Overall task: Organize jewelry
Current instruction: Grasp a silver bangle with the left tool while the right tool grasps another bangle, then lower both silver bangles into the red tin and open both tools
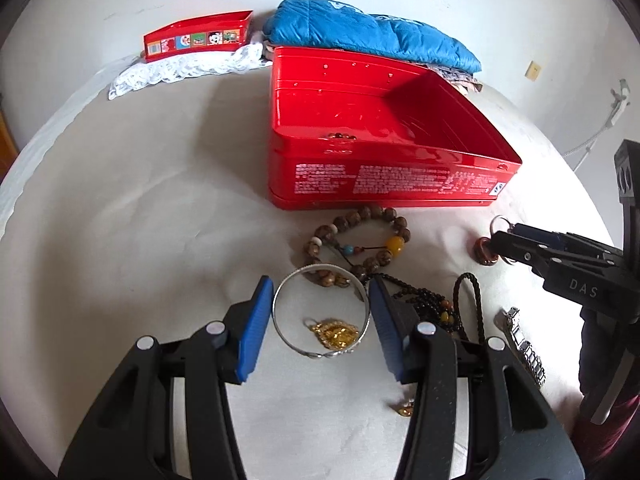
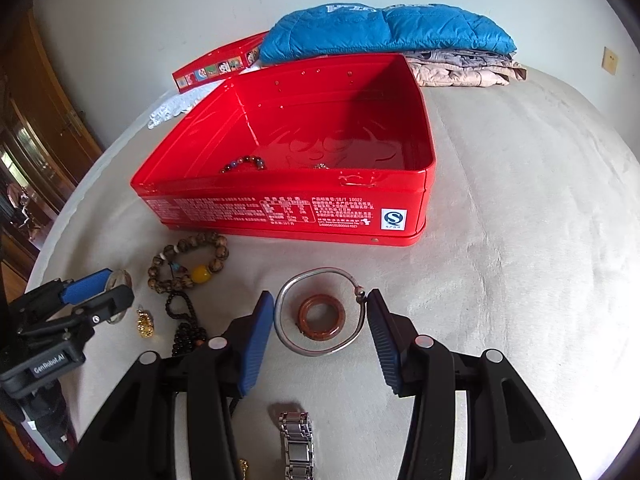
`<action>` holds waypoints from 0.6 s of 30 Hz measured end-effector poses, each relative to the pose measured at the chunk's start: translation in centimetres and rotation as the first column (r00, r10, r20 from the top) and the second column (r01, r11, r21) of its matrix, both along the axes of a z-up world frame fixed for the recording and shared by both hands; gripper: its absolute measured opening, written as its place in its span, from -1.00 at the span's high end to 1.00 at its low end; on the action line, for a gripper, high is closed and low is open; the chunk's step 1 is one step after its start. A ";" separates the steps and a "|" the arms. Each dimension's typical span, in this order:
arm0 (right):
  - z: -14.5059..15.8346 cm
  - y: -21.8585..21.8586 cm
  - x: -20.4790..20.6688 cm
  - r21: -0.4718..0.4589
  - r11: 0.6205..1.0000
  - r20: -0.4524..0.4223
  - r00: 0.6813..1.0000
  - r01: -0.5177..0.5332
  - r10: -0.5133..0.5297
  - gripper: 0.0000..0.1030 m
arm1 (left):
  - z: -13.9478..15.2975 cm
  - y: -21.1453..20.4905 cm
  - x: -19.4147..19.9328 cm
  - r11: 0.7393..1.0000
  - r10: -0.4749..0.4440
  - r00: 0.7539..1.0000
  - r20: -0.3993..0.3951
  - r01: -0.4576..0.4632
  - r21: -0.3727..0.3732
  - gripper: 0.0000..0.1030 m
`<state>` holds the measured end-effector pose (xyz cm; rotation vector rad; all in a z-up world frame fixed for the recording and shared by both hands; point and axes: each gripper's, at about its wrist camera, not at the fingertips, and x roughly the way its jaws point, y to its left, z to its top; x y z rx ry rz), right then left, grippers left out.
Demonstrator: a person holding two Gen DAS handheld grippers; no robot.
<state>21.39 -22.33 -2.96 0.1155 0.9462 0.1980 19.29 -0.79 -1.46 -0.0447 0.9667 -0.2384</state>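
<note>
Both spread wide — left gripper [image 1: 320, 316] straddles a silver metal bangle [image 1: 320, 312], right gripper [image 2: 320, 330] a thin silver wire bangle [image 2: 320, 312] ringing a brown stone ring [image 2: 322, 317].

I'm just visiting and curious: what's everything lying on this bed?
Tin: one, red, open, mid-bed.
Lid: one, red, behind tin, on lace.
Lace cloth: one, white, far left.
Jacket: one, blue, behind tin.
Folded clothes: one pile, beige, under jacket.
Bead bracelet: one, multicoloured, inside tin.
Wooden bracelet: one, brown, before tin.
Silver bangle: one, between left fingers.
Wire bangle: one, silver, between right fingers.
Ring: one, brown, seen through wire bangle.
Pendant: one, gold, seen through silver bangle.
Necklace: one, black beads, beside wooden bracelet.
Watch: one, silver, nearest foreground.
Left gripper: one, black, blue fingers.
Right gripper: one, black, blue fingers.
</note>
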 end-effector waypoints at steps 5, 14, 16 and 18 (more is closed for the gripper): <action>-0.1 -0.1 0.1 0.002 1.000 -0.006 1.000 0.002 -0.002 0.06 | -0.1 0.2 0.3 1.000 0.006 1.000 -0.005 -0.006 0.004 0.06; 1.0 -1.0 -0.3 0.038 0.999 0.022 1.000 0.013 -0.013 0.06 | 0.2 0.7 0.6 0.999 0.032 0.999 0.002 -0.032 -0.002 0.06; 1.2 -1.2 -0.4 0.046 0.999 0.024 1.000 0.013 -0.014 0.06 | 0.5 0.7 0.5 0.999 0.039 0.999 0.005 -0.039 -0.007 0.06; 1.6 -1.4 -0.4 0.067 0.998 0.021 1.000 0.004 -0.005 0.06 | 1.0 0.8 0.5 0.999 0.044 0.999 0.014 -0.043 -0.012 0.06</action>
